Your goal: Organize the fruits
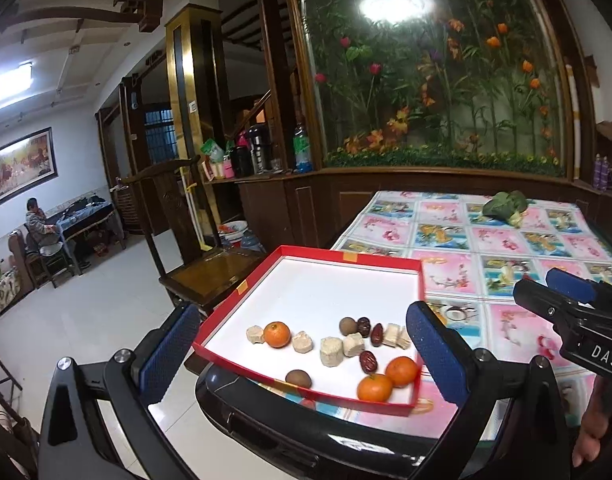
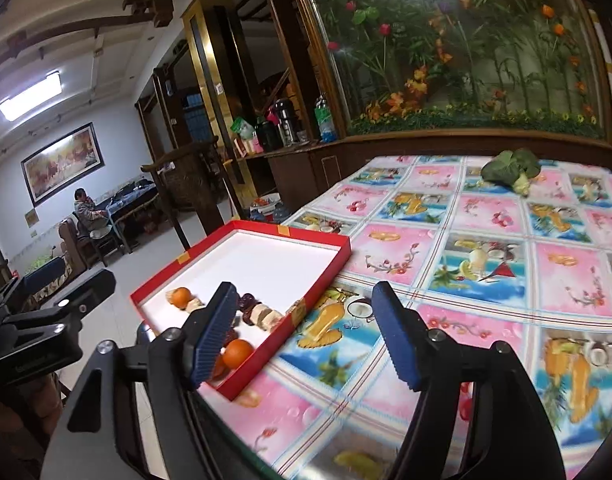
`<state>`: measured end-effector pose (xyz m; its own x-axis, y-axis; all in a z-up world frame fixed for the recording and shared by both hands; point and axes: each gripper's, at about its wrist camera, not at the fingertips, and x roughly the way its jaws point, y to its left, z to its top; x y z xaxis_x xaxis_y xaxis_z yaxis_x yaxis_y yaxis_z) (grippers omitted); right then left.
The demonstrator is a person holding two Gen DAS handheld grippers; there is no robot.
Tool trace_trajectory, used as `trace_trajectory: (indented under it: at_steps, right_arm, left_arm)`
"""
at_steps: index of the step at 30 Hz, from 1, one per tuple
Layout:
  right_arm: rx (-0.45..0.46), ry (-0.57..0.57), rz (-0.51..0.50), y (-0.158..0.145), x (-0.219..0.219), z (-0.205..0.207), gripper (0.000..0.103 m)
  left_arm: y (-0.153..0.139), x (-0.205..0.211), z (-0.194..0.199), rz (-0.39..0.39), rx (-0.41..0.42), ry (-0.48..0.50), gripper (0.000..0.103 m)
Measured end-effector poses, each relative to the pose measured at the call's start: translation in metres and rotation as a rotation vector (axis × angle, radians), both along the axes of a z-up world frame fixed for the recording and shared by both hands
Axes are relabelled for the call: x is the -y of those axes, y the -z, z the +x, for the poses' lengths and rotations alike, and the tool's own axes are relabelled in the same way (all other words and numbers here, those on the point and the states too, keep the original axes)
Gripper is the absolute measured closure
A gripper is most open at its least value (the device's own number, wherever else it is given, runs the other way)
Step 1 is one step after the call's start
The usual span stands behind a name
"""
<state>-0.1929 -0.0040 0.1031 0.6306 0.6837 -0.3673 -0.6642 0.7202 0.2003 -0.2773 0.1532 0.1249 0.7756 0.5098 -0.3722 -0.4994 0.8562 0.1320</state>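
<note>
Red tray (image 1: 347, 257) with white floor set at the near left corner of the surface (image 1: 517, 240), one corner overhanging the edge. Contents gathered toward the tray's near end: three oranges (image 1: 277, 334), pale biscuit-like pieces (image 1: 330, 351), dark red dates (image 1: 368, 361) and two brown round fruits (image 1: 299, 377), possibly longans, though too small to confirm. Far half of the tray bare. Items mixed, not grouped by kind.

Left tool (image 1: 302, 344) released, jaws at full spread, nothing between the pads, hanging short of the tray's near rim. Right tool (image 2: 306, 336) also released, jaws parted and empty, poised over the patterned cloth just beside the tray's right wall.

Judged step: between grasps, neither tool engaged, sorting not finished. Next move likely calls for lowering one tool into the tray and closing on a single piece, then setting it with its like in the bare far half. Oranges offer the easiest hold; dates and biscuit pieces lie touching, so a narrow, well-aimed approach needed to avoid nudging neighbours.

Obstructions: tray wall between right tool and fruit; the two tools close together at the same corner, risk of fouling. Overhanging tray corner could tip under downward pressure.

Further out: leafy green vegetable (image 1: 505, 202) at the far side of the surface, well apart. Wooden chair (image 1: 194, 256) just beyond the tray. Seated person (image 1: 40, 220) far across the room.
</note>
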Motion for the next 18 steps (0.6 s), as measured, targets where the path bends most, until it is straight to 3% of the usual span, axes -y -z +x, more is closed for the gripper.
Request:
trace_trajectory:
  at_steps: [6, 11, 18]
  right_arm:
    - [0.072, 0.013, 0.042, -0.026, 0.011, -0.045, 0.021]
    - [0.139, 0.022, 0.107, -0.047, 0.017, -0.075, 0.000]
    - [0.117, -0.012, 0.103, -0.046, 0.005, -0.084, 0.000]
  left_arm:
    - [-0.014, 0.005, -0.028, 0.015, 0.055, -0.004, 0.000]
    - [-0.019, 0.006, -0.039, 0.052, 0.063, -0.014, 0.000]
    - [-0.015, -0.004, -0.040, 0.033, 0.052, -0.040, 0.000]
